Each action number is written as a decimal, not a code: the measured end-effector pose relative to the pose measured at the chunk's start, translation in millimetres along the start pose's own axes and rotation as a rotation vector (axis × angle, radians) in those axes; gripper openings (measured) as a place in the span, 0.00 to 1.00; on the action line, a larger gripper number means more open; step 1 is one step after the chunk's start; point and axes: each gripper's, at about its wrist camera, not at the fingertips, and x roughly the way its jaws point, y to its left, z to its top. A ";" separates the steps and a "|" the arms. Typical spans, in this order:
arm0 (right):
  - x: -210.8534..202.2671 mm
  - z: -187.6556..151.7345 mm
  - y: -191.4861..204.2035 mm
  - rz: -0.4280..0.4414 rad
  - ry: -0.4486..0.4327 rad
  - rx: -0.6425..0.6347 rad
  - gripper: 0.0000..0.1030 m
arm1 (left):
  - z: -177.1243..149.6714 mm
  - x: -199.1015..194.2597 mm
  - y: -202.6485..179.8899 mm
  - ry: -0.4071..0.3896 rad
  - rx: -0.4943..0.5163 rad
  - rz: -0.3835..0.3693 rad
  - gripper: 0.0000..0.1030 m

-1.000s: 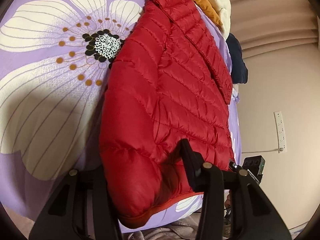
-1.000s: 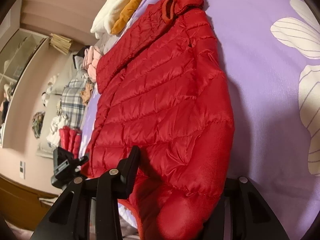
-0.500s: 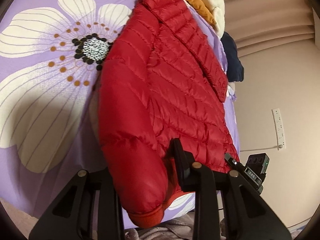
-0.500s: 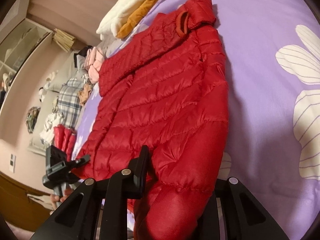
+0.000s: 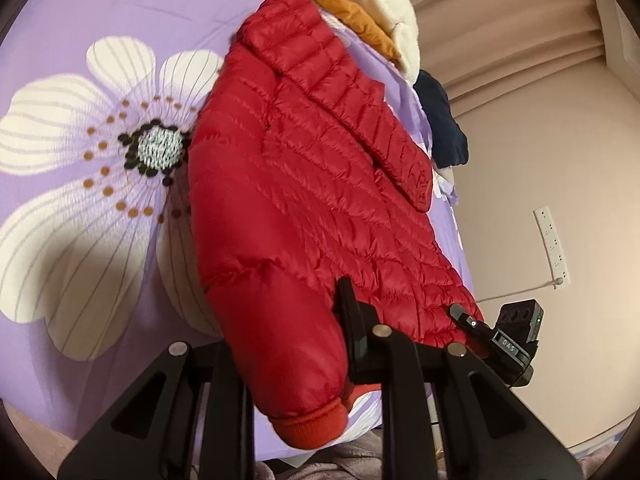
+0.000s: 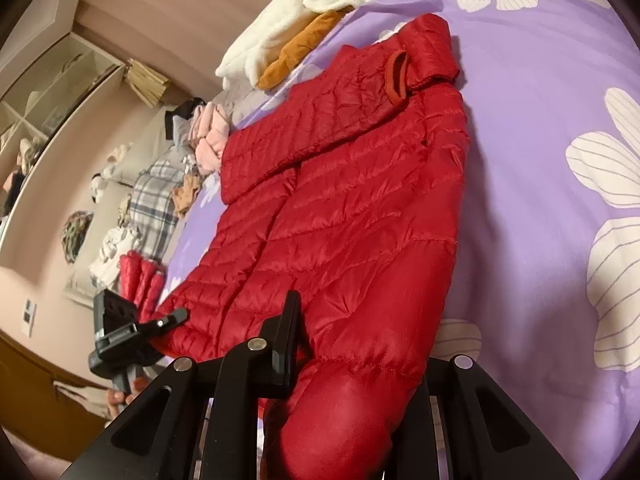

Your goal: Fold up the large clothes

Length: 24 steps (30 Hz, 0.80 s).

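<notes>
Red puffer jacket [image 5: 320, 208] on purple bedsheet [image 5: 80, 40]; L tongs [image 5: 288, 344] & R tongs [image 6: 352, 344] both clamp its hem.

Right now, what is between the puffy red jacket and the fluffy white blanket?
In the right wrist view, a folded orange-brown cloth lies between the puffy red quilted jacket and the fluffy white blanket, tucked against the blanket.
</notes>
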 end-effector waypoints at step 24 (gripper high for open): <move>-23.7 14.6 34.9 0.082 -0.063 -0.116 0.23 | 5.5 -21.5 -37.0 -0.105 0.147 -0.027 0.17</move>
